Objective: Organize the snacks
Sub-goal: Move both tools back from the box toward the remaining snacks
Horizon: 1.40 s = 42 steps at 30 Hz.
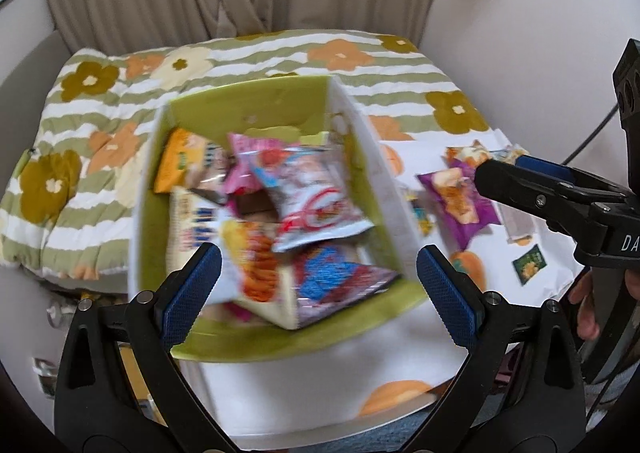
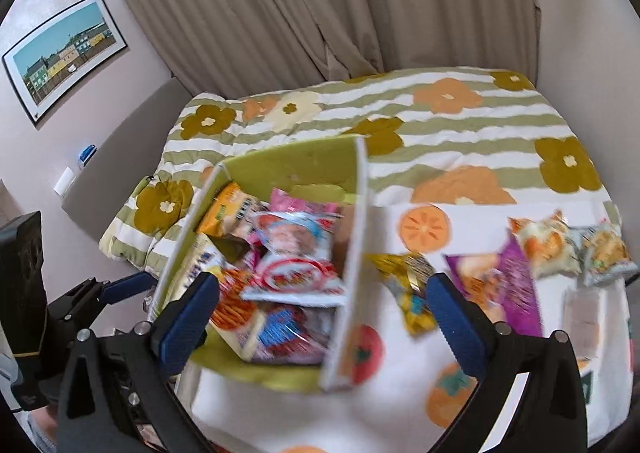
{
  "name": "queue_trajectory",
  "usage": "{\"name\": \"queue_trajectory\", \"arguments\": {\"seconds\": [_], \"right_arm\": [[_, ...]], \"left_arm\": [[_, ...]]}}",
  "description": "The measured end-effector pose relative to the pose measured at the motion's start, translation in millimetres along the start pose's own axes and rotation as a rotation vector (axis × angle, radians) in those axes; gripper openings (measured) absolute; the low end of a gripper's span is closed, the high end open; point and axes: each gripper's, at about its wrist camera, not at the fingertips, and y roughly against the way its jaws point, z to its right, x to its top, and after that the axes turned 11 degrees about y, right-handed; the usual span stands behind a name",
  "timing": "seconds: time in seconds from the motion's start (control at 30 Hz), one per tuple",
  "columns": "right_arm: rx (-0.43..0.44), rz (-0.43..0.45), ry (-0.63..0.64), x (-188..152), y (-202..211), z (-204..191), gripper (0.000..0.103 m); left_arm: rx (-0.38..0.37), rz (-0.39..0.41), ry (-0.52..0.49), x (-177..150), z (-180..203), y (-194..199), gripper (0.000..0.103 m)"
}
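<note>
A green-lined box (image 1: 256, 101) (image 2: 292, 161) with white outer walls stands on the table, holding several snack packets, a white-and-red one (image 1: 316, 205) (image 2: 296, 269) on top. My left gripper (image 1: 320, 281) is open and empty above the box's near edge. My right gripper (image 2: 324, 309) is open and empty, straddling the box's right wall; it also shows in the left wrist view (image 1: 504, 169). Loose on the cloth right of the box lie a purple packet (image 1: 460, 201) (image 2: 508, 293), a gold packet (image 2: 408, 293) and pale packets (image 2: 548, 245).
The table carries a white cloth with orange fruit prints (image 2: 424, 229). A small green sachet (image 1: 530, 263) lies near its right edge. Behind is a bed with a green-striped flowered quilt (image 1: 92, 133), then beige curtains (image 2: 320, 13). A framed picture (image 2: 64, 53) hangs left.
</note>
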Motion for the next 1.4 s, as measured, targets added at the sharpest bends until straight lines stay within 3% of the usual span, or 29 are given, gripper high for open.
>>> {"name": "queue_trajectory", "arguments": {"seconds": [0.4,0.63,0.8,1.0,1.4], "right_arm": [[-0.184,-0.034,-0.02,-70,76,110,0.103],[-0.215,-0.089,-0.055,-113,96,175,0.103],[-0.199,-0.126,-0.069,-140,93,204,0.103],[-0.188,-0.168,-0.11,-170,73,223,0.103],[-0.266,-0.223,-0.097,-202,35,235,0.103]], "left_arm": [[-0.053,-0.013,-0.111,-26,137,-24,0.098],[-0.048,-0.072,-0.111,-28,200,-64,0.098],[-0.06,-0.12,-0.004,-20,217,-98,0.098],[-0.004,-0.163,0.069,-5,226,-154,0.098],[0.019,-0.251,0.092,3,219,-237,0.098]]}}
